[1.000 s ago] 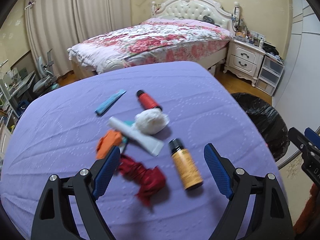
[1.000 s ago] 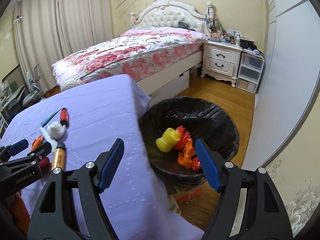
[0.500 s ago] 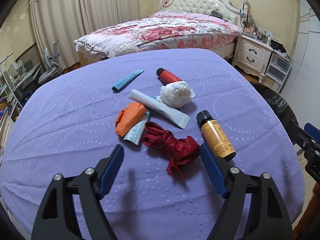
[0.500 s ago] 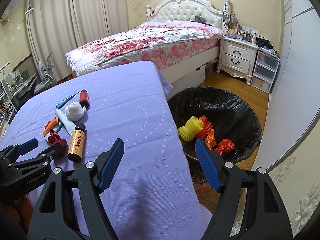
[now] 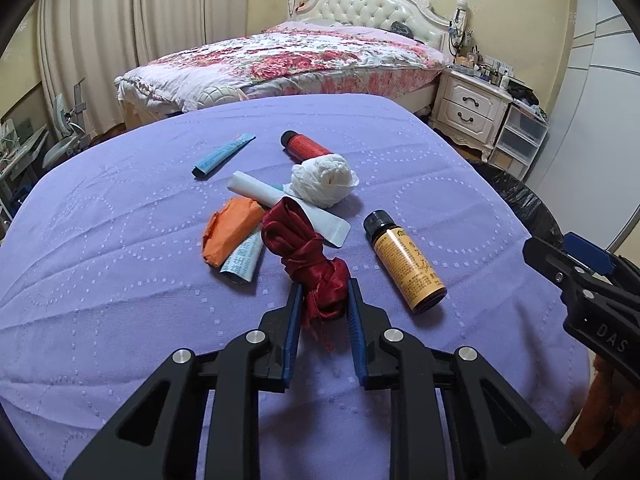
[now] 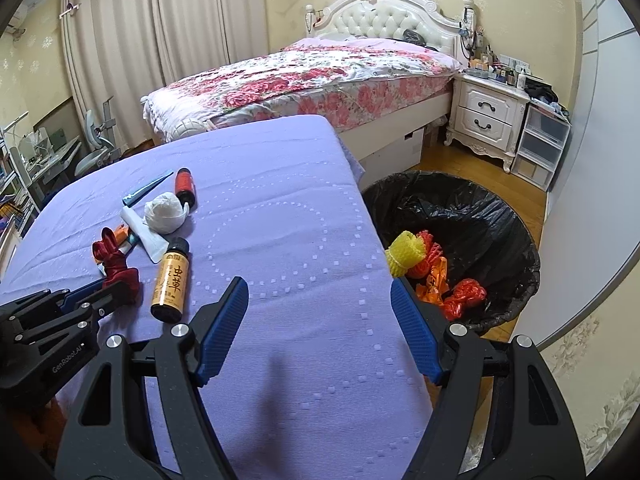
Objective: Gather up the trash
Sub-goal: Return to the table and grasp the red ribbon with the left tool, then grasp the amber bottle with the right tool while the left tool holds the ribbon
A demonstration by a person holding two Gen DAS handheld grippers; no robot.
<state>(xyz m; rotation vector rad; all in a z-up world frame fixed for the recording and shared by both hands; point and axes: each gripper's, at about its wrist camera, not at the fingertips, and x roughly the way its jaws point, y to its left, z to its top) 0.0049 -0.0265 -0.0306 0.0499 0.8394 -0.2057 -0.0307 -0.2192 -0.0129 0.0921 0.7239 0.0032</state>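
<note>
My left gripper (image 5: 323,294) is shut on the near end of a dark red ribbon bundle (image 5: 308,256) that lies on the purple table (image 5: 120,280). Beside the ribbon lie an amber bottle (image 5: 404,266), a white crumpled wad (image 5: 324,179), a white tube (image 5: 288,208), an orange packet (image 5: 230,230), a blue wrapper (image 5: 222,155) and a red bottle (image 5: 304,145). My right gripper (image 6: 320,330) is open and empty over the table's right part. The black-lined trash bin (image 6: 460,216) stands on the floor right of the table and holds yellow, orange and red trash.
A flowered bed (image 6: 304,76) stands behind the table. A white nightstand (image 6: 486,114) and plastic drawers (image 6: 542,146) stand at the back right. A desk and chair (image 6: 92,148) are at the far left. A white wardrobe wall runs along the right.
My left gripper moved forward and shut on the red ribbon. My right gripper swung left, so more of the table shows.
</note>
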